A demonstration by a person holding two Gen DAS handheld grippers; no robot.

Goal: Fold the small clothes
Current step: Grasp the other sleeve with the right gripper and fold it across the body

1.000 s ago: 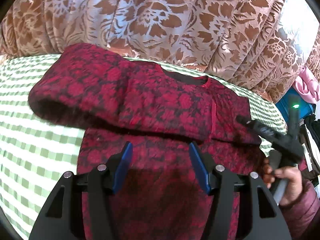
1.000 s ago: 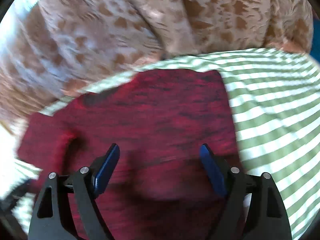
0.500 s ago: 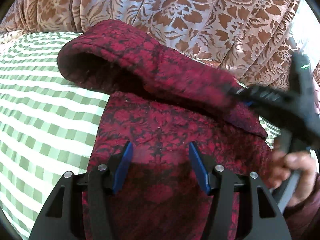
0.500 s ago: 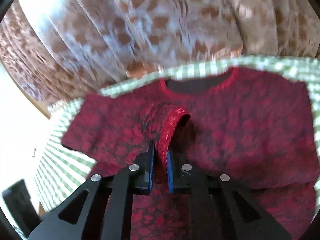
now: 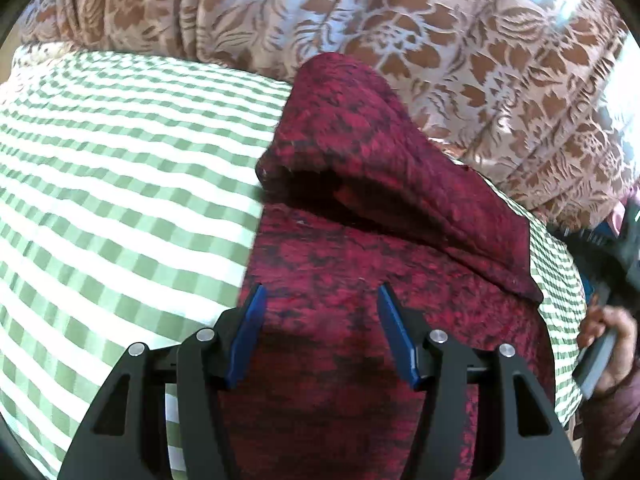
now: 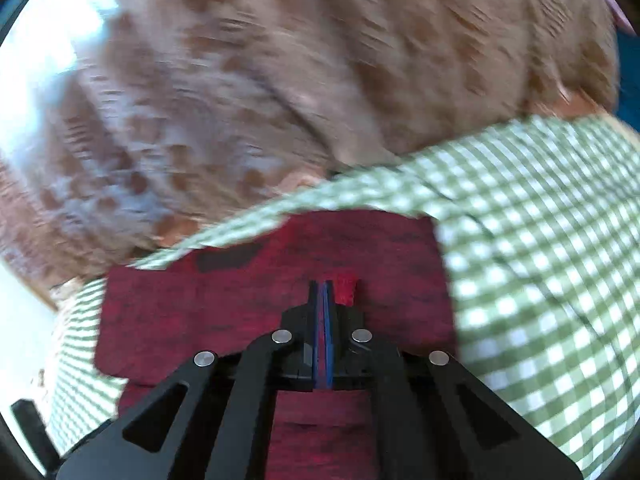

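A small dark red patterned top [image 5: 352,264] lies on a green and white checked cloth [image 5: 120,184]. Its upper part [image 5: 380,152] is folded over the body. My left gripper [image 5: 320,300] is open, jaws wide, empty, just above the lower body of the top. In the right wrist view the top [image 6: 200,304] is blurred. My right gripper [image 6: 323,292] is shut on a thin edge of the top, with a bright red bit [image 6: 346,290] beside the tips. The right gripper body and the hand holding it show at the right edge of the left wrist view [image 5: 608,256].
A brown and pale floral curtain [image 5: 400,20] hangs right behind the checked surface. It also fills the top of the right wrist view [image 6: 320,80]. The checked cloth [image 6: 540,260] extends to the right of the top. A pink item [image 5: 624,208] peeks out at far right.
My right gripper closed on an edge of the top and has carried it across over the body. My left gripper stayed open and the view shifted leftwards over the garment.
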